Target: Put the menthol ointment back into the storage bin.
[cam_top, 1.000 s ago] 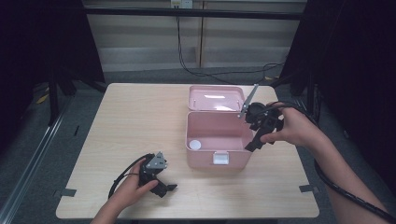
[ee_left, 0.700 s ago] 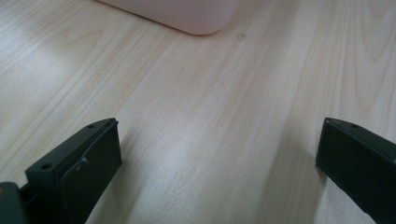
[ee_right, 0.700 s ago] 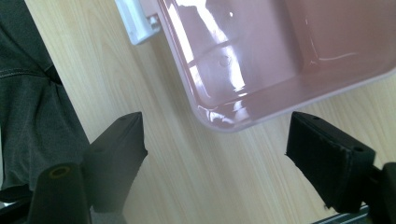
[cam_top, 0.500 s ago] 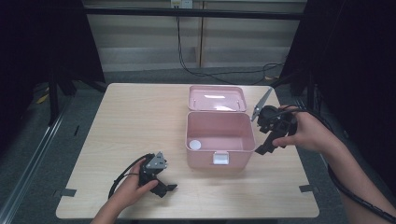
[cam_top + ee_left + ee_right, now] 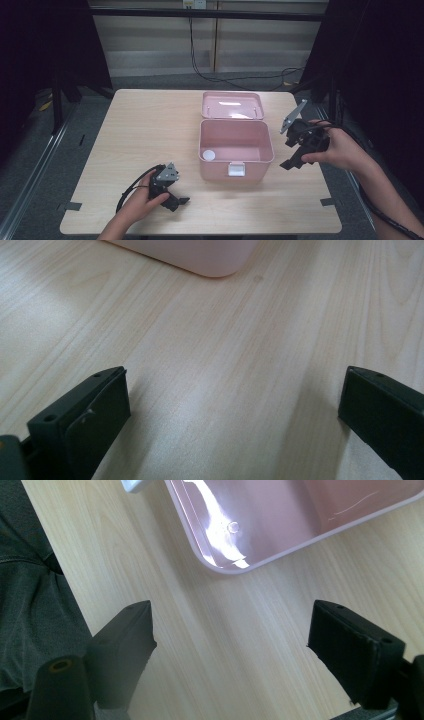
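Observation:
A pink plastic box [image 5: 260,152] stands open mid-table, its lid [image 5: 232,105] laid back behind it. A small white round thing [image 5: 208,155] lies in its front left corner. My right gripper [image 5: 288,163] hangs just right of the box, above the table, jaws pointing down and left. In the right gripper view its jaws [image 5: 232,640] are open over bare wood, with a corner of the box [image 5: 280,525] beyond them. My left gripper [image 5: 180,202] rests on the table front left of the box, open with nothing between its jaws [image 5: 235,405].
The light wooden table [image 5: 140,135] has free room on its left half and in front of the box. A white latch [image 5: 236,170] sits on the box's front wall. Cables trail from both grippers. Dark floor and curtains surround the table.
My right gripper has moved to the right, from over the box's right rim to beside the box, and sunk a little. The left gripper has stayed put.

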`<move>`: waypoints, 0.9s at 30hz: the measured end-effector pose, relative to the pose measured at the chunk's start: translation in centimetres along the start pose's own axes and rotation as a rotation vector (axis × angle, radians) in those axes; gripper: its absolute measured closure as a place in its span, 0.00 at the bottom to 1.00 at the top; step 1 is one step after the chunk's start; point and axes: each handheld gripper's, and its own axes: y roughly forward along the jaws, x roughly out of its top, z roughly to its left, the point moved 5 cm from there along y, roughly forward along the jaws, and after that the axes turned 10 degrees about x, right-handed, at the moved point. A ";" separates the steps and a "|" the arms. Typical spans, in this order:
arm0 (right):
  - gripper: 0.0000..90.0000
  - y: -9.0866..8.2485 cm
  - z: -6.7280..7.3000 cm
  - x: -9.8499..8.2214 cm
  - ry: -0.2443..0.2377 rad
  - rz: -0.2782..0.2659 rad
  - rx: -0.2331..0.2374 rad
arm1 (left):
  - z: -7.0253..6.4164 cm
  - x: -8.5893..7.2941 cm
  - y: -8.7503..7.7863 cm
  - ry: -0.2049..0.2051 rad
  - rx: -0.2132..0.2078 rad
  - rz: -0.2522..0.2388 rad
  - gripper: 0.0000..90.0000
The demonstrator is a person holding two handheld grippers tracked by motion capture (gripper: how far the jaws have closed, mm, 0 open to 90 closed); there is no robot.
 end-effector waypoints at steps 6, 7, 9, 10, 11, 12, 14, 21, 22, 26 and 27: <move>0.20 1.1 -0.3 -1.0 0.018 -0.043 0.007 | 0.0 0.0 0.0 -0.002 -0.002 0.000 0.00; 0.20 1.3 -0.4 -1.1 0.022 -0.055 0.010 | 0.0 0.0 0.0 -0.003 -0.001 0.001 0.00; 0.20 1.7 -0.5 -1.6 0.030 -0.066 0.017 | 0.0 0.0 0.0 -0.003 -0.001 0.001 0.00; 0.20 1.9 -0.6 -1.8 0.028 -0.071 0.020 | 0.0 0.0 0.0 -0.003 -0.001 0.002 0.00; 0.20 2.0 -0.7 -2.1 0.037 -0.072 0.020 | 0.0 0.0 0.0 -0.003 -0.001 0.001 0.00; 0.20 2.2 -0.8 -2.3 0.034 -0.076 0.018 | 0.0 0.0 0.0 -0.003 -0.001 0.002 0.00; 0.20 2.4 -0.9 -2.8 0.044 -0.085 0.022 | 0.0 0.0 0.0 -0.003 -0.002 0.001 0.00; 0.19 3.5 -1.2 -4.2 0.074 -0.119 0.017 | 0.0 0.0 0.0 -0.003 -0.001 0.001 0.00; 0.19 3.7 -1.2 -4.4 0.076 -0.119 0.015 | 0.0 0.0 0.0 -0.003 -0.001 0.001 0.00; 0.19 5.1 -1.2 -5.0 0.079 -0.125 0.014 | 0.0 0.0 0.0 -0.003 -0.001 0.001 0.00; 0.19 5.5 -1.2 -5.1 0.078 -0.129 0.020 | 0.0 0.0 0.0 -0.003 -0.002 0.000 0.00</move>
